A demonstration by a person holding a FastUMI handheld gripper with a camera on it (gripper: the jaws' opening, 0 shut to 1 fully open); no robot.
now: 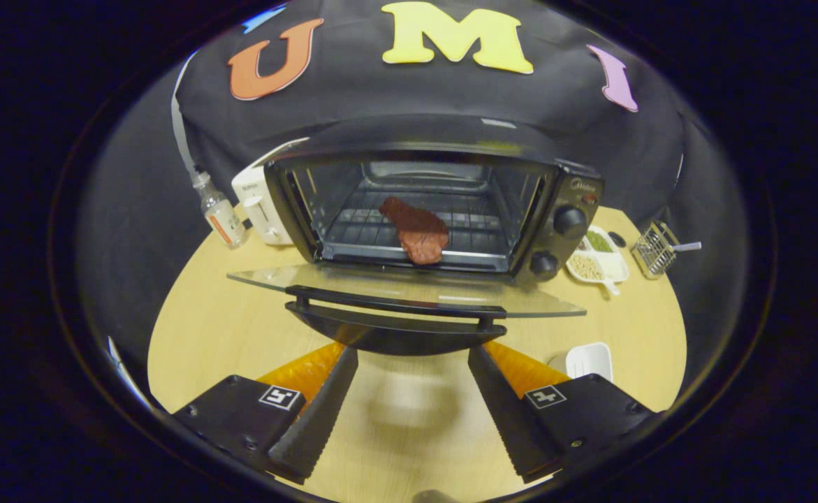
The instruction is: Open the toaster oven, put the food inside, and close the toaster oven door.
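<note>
While the gripper (413,353) is spreading wide, holding nothing, its tips are hiding under the door (409,290) at 12 o'clock.

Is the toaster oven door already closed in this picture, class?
No, the glass door of the toaster oven lies folded down flat just ahead of the open gripper, and the meat sits on the rack inside.

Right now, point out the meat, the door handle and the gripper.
meat (415,232): gripper view, middle of the slab on the rack.
door handle (395,302): gripper view, middle of the bar.
gripper (412,353): gripper view, midway between open fingertips.
</note>
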